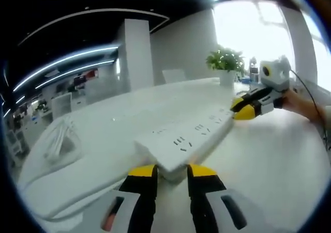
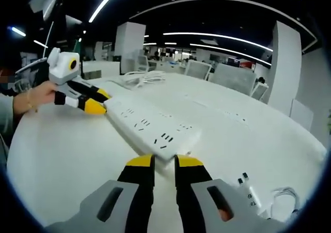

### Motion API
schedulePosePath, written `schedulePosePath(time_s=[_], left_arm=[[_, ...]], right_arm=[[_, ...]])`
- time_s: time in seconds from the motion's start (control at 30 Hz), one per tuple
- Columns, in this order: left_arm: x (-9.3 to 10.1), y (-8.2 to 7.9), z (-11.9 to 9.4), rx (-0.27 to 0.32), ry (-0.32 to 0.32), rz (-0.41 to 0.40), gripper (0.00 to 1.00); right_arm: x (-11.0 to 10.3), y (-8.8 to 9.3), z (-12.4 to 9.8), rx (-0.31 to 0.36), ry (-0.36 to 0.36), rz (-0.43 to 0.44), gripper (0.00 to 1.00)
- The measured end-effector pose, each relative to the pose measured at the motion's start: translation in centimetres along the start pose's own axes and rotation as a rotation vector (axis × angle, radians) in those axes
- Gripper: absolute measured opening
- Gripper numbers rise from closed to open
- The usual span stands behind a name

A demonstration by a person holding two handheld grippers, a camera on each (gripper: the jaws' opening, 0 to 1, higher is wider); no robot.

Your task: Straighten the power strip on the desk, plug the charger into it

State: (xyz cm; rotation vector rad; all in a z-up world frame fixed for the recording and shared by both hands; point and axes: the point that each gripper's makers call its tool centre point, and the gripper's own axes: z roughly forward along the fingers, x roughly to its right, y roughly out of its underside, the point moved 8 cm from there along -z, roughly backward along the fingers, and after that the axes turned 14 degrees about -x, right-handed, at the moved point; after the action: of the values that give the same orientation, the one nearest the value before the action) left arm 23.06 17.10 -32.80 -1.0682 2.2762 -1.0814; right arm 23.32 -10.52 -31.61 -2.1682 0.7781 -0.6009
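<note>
A long white power strip (image 1: pixel 183 137) lies across the white desk (image 1: pixel 269 160). Its near end sits between the yellow tips of my left gripper (image 1: pixel 172 172), which is shut on it. At its far end is my right gripper (image 1: pixel 247 107), held by a hand. From the right gripper view the power strip (image 2: pixel 150 127) runs away to the left, and my right gripper (image 2: pixel 164 162) is shut on its near end. My left gripper (image 2: pixel 98 101) grips the other end. A white charger (image 2: pixel 249 192) with its cable lies on the desk at the lower right.
A coiled white cable (image 1: pixel 59 137) rests at the desk's left edge; in the right gripper view the cable (image 2: pixel 145 77) lies beyond the strip. A potted plant (image 1: pixel 226 63) stands at the back. Office chairs (image 2: pixel 232 77) line the far side of the desk.
</note>
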Motion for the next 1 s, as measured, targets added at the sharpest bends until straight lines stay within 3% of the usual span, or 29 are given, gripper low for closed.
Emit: schedulePosePath(time_s=[1.0], left_arm=[[1.6,1.0,-1.1,-0.006,0.000,0.031,0.21]], right_arm=[[-1.6,1.3,-1.7,0.004,0.001,0.006,0.13]])
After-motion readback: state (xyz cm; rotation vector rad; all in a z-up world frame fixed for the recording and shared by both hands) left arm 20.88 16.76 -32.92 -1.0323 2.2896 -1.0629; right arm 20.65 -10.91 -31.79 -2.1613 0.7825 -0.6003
